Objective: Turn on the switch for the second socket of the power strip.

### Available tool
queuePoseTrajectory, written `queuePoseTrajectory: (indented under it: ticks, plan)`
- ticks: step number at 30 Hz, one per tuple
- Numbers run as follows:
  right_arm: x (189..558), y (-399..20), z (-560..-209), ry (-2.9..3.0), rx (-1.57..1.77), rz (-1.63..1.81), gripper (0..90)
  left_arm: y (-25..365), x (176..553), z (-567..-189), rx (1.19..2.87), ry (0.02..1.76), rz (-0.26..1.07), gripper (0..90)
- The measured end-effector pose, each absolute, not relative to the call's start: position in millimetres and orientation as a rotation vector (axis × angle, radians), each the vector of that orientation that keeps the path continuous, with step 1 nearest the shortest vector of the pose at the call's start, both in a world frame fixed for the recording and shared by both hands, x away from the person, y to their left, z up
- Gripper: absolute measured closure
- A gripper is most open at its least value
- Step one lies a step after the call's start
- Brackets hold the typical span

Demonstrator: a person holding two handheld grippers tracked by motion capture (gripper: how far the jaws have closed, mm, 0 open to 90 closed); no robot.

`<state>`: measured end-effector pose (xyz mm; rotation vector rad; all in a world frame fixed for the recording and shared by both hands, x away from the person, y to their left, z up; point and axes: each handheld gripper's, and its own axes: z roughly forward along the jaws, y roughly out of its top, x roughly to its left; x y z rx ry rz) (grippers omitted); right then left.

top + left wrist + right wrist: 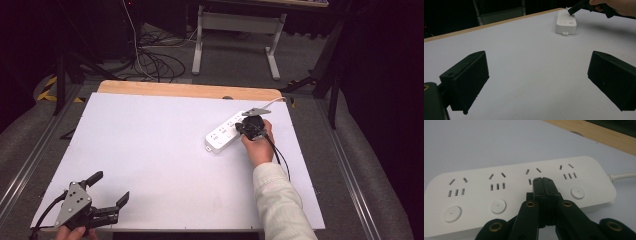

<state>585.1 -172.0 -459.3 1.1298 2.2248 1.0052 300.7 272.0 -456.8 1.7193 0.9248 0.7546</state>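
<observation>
From above, the strip lies at two o'clock on the white desk; the right claw is closed flat, empty, tips on it, while the left claw waits wide open at seven o'clock. Its own view shows bare desk between spread jaws — strip far off. The right view has shut tips on the third outlet's switch; pressing seems underway, three buttons left. Behind: dark room, cables.

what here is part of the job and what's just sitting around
In the job:
power strip
right gripper, shut, tips on the strip by its third button

Just there:
left gripper, open, at the near table corner
table
floor cables
</observation>
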Motion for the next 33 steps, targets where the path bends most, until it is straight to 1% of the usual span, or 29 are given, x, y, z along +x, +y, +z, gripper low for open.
queuePoseTrajectory:
  ticks: [33]
  plan:
    - [583.9,-167.0,-461.8,2.202,1.135,0.986,90.0,271.7,300.6,-457.1,1.723,0.923,0.746,3.9]
